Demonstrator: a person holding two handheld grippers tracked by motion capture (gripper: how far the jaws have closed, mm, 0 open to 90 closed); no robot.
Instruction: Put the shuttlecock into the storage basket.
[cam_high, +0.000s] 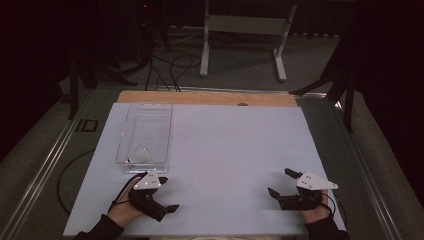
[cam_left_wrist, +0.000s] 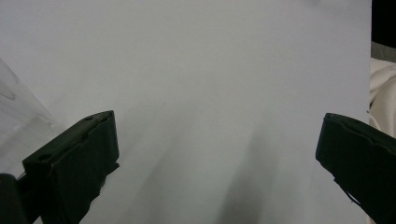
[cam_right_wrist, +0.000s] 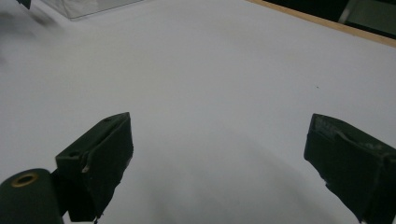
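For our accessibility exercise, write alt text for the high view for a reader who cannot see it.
Two hand-held claws, left claw and right claw, rest open and empty on a white table. A clear plastic box holding a small white object stands just beyond the left one.

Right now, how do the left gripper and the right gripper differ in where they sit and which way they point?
The left gripper sits at the near left of the white table, just in front of the clear plastic box; the right gripper sits at the near right, well apart from the box. The left gripper points right toward the centre; the right gripper points left. Both are open, hold nothing, and are each held in a hand.
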